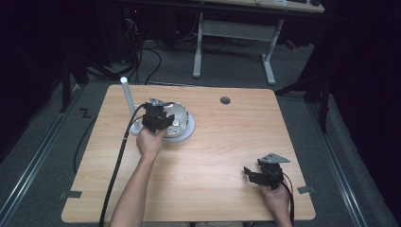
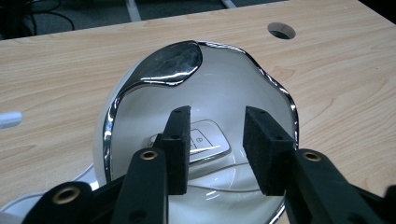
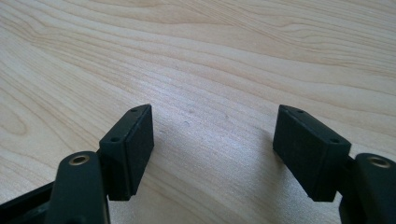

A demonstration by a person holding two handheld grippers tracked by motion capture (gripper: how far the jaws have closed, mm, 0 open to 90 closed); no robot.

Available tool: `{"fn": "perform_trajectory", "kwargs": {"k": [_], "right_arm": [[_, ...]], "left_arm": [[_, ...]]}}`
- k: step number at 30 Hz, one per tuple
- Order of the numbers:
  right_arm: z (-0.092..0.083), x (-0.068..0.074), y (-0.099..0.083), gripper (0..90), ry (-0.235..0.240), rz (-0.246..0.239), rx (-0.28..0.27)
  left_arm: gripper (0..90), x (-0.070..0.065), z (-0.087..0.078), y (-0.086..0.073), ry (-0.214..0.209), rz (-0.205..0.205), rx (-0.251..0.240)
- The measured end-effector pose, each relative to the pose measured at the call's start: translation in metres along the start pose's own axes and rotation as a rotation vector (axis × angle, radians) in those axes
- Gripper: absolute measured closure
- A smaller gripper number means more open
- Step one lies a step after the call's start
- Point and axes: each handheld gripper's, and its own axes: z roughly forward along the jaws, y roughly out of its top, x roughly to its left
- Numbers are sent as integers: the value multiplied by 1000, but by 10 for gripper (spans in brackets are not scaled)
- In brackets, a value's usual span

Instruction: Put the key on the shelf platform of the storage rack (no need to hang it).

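A white bowl with a wavy chrome rim (image 2: 280,93) stands on the wooden table; in the high view the bowl (image 1: 185,119) is at the back left. A silver-white key fob (image 2: 208,142) lies flat on its bottom. My left gripper (image 2: 217,121) hangs over the bowl's near side with its jaws open. The fob is beyond and below the pads, and nothing is pressed between them. In the high view the left gripper (image 1: 161,116) covers the bowl's left part. My right gripper (image 3: 215,126) rests open over bare wood, near the front right of the table (image 1: 249,173).
A white upright post (image 1: 126,97) on a small base stands just left of the bowl; its tip shows at the edge of the left gripper view (image 2: 9,119). A round cable hole (image 1: 225,100) is in the tabletop behind the bowl. A desk frame stands on the floor beyond.
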Motion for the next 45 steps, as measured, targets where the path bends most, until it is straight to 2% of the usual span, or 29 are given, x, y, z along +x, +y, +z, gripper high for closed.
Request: {"fn": "perform_trajectory", "kwargs": {"k": [11, 15, 33, 45], "right_arm": [[0, 0, 0, 295, -2, 0, 1], [0, 0, 0, 295, -2, -1, 1], [0, 0, 0, 296, -2, 0, 0], [0, 0, 0, 296, -3, 0, 0]], "left_arm": [[550, 5, -17, -11, 1, 17, 6], [537, 7, -23, -14, -5, 11, -2], [481, 8, -48, -23, -9, 41, -12], [468, 12, -64, -33, -19, 33, -30]]}}
